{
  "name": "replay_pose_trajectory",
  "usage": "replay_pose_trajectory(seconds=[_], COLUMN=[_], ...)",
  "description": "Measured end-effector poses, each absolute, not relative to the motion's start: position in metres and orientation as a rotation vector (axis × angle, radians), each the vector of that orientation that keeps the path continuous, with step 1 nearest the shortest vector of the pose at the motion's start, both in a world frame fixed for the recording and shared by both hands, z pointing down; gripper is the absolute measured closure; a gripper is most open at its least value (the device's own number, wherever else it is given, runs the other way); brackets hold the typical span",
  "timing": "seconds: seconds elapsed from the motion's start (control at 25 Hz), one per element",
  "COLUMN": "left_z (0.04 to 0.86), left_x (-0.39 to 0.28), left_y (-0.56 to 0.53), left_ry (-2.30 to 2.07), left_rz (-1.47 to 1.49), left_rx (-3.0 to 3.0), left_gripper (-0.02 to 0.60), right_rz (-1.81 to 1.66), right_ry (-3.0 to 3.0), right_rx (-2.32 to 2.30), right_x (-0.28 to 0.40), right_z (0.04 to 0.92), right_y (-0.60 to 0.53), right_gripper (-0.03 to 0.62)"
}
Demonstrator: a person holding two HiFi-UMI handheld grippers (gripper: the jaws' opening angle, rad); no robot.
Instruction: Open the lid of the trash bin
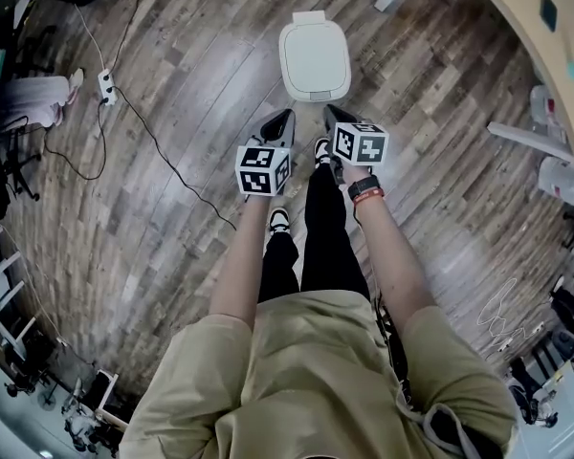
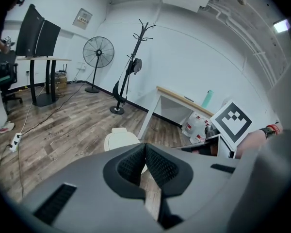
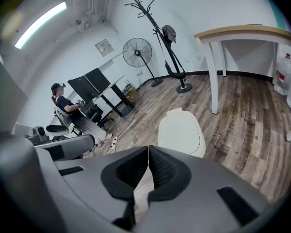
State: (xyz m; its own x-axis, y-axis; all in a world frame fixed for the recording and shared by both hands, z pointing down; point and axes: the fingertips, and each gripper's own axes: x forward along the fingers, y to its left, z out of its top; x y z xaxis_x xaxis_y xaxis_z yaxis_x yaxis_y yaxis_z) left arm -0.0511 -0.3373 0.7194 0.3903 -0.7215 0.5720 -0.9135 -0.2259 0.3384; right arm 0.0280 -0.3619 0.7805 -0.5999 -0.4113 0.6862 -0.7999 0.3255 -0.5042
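A white trash bin (image 1: 314,57) stands on the wood floor ahead of me, its lid down. The bin (image 2: 120,140) shows just beyond the left jaws, and the bin (image 3: 181,132) lies a little past the right jaws. My left gripper (image 1: 285,116) hangs in the air short of the bin's near left corner, jaws shut with nothing between them. My right gripper (image 1: 331,111) hovers short of the bin's near right corner, also shut and empty. Neither touches the bin.
A power strip (image 1: 106,86) and black cable (image 1: 163,151) lie on the floor to the left. A white-legged table (image 3: 242,33) with water jugs (image 1: 561,178) stands right. A coat stand (image 2: 128,67), a fan (image 2: 98,52) and a seated person (image 3: 63,103) are farther off.
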Motion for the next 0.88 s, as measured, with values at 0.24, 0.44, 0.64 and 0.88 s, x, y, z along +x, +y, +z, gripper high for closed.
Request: replay_pose_trajectory(seconds=[0.24,0.44,0.64,0.88], left_z=[0.754,0.777,0.807,0.841], left_x=[-0.052,-0.055,-0.058,-0.058], left_y=[-0.358,-0.369,-0.381,-0.389], left_ry=[-1.387,-1.375,-1.367,-1.337], left_rz=[0.396,0.406,0.42,0.441], left_rx=[1.975,1.959,1.949,1.95], left_gripper=[0.557,0.557,0.557,0.557], right_rz=[1.209,1.223,1.247,1.254], right_ry=[-2.123,-2.092,-2.065,-2.025], right_rx=[1.027,0.982,0.971,0.957], right_x=[0.029,0.023,0.02,0.014], right_z=[0.824,0.858,0.889,0.926], right_y=[-0.386,-0.393,-0.403,-0.407], right_gripper=[0.589,0.589,0.589,0.591])
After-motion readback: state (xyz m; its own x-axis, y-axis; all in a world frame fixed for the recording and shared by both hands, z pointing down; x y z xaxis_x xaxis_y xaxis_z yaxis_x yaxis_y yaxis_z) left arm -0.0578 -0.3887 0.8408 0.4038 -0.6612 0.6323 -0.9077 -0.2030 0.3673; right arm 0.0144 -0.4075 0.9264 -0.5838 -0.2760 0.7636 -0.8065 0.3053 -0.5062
